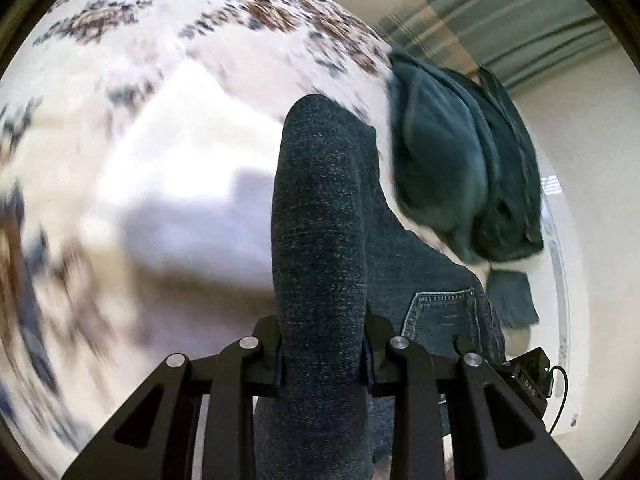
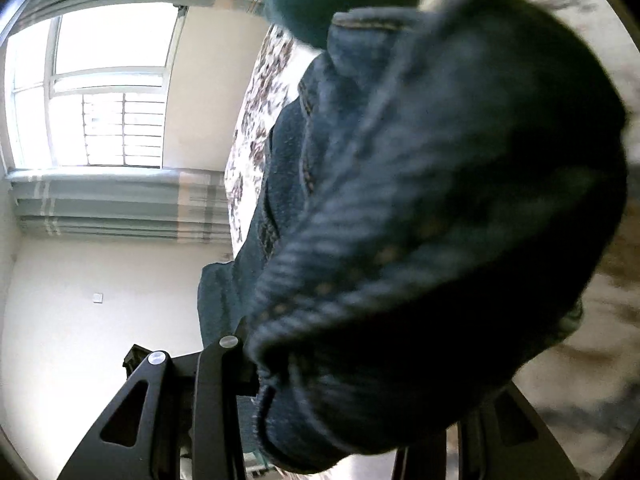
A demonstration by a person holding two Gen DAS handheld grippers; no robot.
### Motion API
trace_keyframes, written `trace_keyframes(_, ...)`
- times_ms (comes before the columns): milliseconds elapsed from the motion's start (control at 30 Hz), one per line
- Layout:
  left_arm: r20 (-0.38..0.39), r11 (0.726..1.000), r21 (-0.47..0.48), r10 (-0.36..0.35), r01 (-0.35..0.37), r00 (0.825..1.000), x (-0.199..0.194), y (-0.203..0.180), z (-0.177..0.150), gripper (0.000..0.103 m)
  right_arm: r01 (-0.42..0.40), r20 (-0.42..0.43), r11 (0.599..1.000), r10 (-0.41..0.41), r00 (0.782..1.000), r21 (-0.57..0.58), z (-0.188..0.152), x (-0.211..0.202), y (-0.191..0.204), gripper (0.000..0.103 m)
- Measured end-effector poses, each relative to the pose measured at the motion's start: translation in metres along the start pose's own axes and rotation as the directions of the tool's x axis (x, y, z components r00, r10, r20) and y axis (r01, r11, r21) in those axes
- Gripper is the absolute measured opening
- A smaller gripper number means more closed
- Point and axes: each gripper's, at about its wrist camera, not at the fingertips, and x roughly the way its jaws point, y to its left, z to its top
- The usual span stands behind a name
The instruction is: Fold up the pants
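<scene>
Jeans (image 1: 320, 240) leg runs forward between fingers (image 1: 272, 354).

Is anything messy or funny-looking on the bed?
Yes. A dark green garment lies crumpled in a heap on the floral bedspread, beside the blue denim jeans. The jeans bunch thickly in the left gripper and right gripper, not flat.
</scene>
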Motion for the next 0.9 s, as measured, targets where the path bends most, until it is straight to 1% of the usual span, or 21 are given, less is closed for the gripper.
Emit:
trace_keyframes(100, 0.000, 1.000, 0.009, 0.018, -0.018, 1.000, 0.018, 0.051, 0.068, 0.024, -0.013, -0.007, 1.000, 0.013, 1.000, 0.004, 0.011, 0.079, 0.019, 0.041)
trace_keyframes(167, 0.003, 0.999, 0.020, 0.027, -0.027, 1.000, 0.029, 0.074, 0.097, 0.024, -0.025, -0.004, 1.000, 0.025, 1.000, 0.014, 0.019, 0.128, 0.026, 0.041)
trace_keyframes(267, 0.003, 1.000, 0.010, 0.024, -0.024, 1.000, 0.044, 0.108, 0.129, 0.024, -0.035, 0.003, 0.999, 0.035, 0.999, 0.016, 0.023, 0.183, 0.032, 0.041)
trace_keyframes(333, -0.011, 1.000, 0.011, 0.020, -0.020, 1.000, 0.054, 0.123, 0.140, 0.024, -0.022, 0.008, 1.000, 0.022, 1.000, -0.003, 0.027, 0.202, 0.034, 0.041)
trace_keyframes(400, -0.048, 1.000, 0.003, 0.005, -0.005, 0.999, 0.064, 0.136, 0.145, 0.026, 0.001, 0.010, 1.000, 0.000, 1.000, -0.008, 0.027, 0.210, 0.033, 0.042)
trace_keyframes(433, -0.070, 1.000, 0.004, 0.000, 0.001, 0.998, 0.068, 0.141, 0.144, 0.030, 0.024, -0.002, 0.999, -0.024, 1.000, -0.021, 0.027, 0.212, 0.034, 0.046)
trace_keyframes(467, -0.078, 1.000, 0.014, 0.004, -0.003, 0.997, 0.068, 0.142, 0.142, 0.032, 0.047, -0.015, 0.998, -0.048, 0.999, -0.028, 0.024, 0.219, 0.039, 0.049)
trace_keyframes(500, -0.085, 1.000, 0.027, 0.007, -0.005, 0.996, 0.069, 0.144, 0.141, 0.034, 0.077, -0.028, 0.996, -0.078, 0.997, -0.035, 0.013, 0.237, 0.050, 0.059)
trace_keyframes(567, -0.093, 1.000, 0.018, 0.010, -0.008, 0.996, 0.064, 0.144, 0.138, 0.040, 0.116, -0.054, 0.993, -0.117, 0.992, -0.025, 0.024, 0.233, 0.051, 0.063)
trace_keyframes(600, -0.096, 1.000, -0.004, 0.013, -0.014, 0.995, 0.060, 0.143, 0.135, 0.043, 0.147, -0.058, 0.989, -0.148, 0.987, -0.023, 0.025, 0.230, 0.052, 0.070)
trace_keyframes(633, -0.096, 1.000, -0.013, 0.024, -0.026, 0.995, 0.055, 0.145, 0.135, 0.050, 0.171, -0.059, 0.985, -0.172, 0.983, -0.021, 0.031, 0.229, 0.058, 0.075)
trace_keyframes(667, -0.100, 0.997, -0.012, 0.072, -0.074, 0.992, 0.050, 0.141, 0.132, 0.055, 0.196, -0.059, 0.980, -0.197, 0.979, -0.028, 0.033, 0.226, 0.063, 0.077)
trace_keyframes(700, -0.100, 0.994, -0.002, 0.112, -0.112, 0.989, 0.045, 0.138, 0.129, 0.063, 0.225, -0.053, 0.974, -0.227, 0.973, -0.038, 0.038, 0.215, 0.066, 0.083)
trace_keyframes(733, -0.095, 0.988, 0.021, 0.153, -0.152, 0.984, 0.040, 0.133, 0.124, 0.072, 0.251, -0.045, 0.967, -0.253, 0.967, -0.046, 0.028, 0.219, 0.062, 0.085)
trace_keyframes(767, -0.084, 0.978, 0.052, 0.204, -0.200, 0.975, 0.034, 0.126, 0.117, 0.076, 0.277, -0.037, 0.959, -0.280, 0.959, -0.058, 0.006, 0.213, 0.063, 0.085)
trace_keyframes(800, -0.075, 0.970, 0.075, 0.238, -0.233, 0.968, 0.028, 0.122, 0.112, 0.085, 0.313, -0.024, 0.947, -0.315, 0.949, -0.073, 0.035, 0.207, 0.066, 0.087)
trace_keyframes(833, -0.058, 0.955, 0.103, 0.284, -0.277, 0.957, 0.020, 0.114, 0.102, 0.090, 0.359, -0.009, 0.928, -0.362, 0.932, -0.105, 0.040, 0.178, 0.069, 0.093)
trace_keyframes(867, -0.046, 0.945, 0.120, 0.312, -0.305, 0.949, 0.015, 0.109, 0.095, 0.092, 0.416, 0.015, 0.897, -0.419, 0.908, -0.148, 0.055, 0.163, 0.082, 0.095)
trace_keyframes(900, -0.036, 0.934, 0.134, 0.338, -0.331, 0.940, 0.010, 0.102, 0.087, 0.096, 0.471, 0.041, 0.860, -0.473, 0.880, -0.194, 0.054, 0.145, 0.089, 0.097)
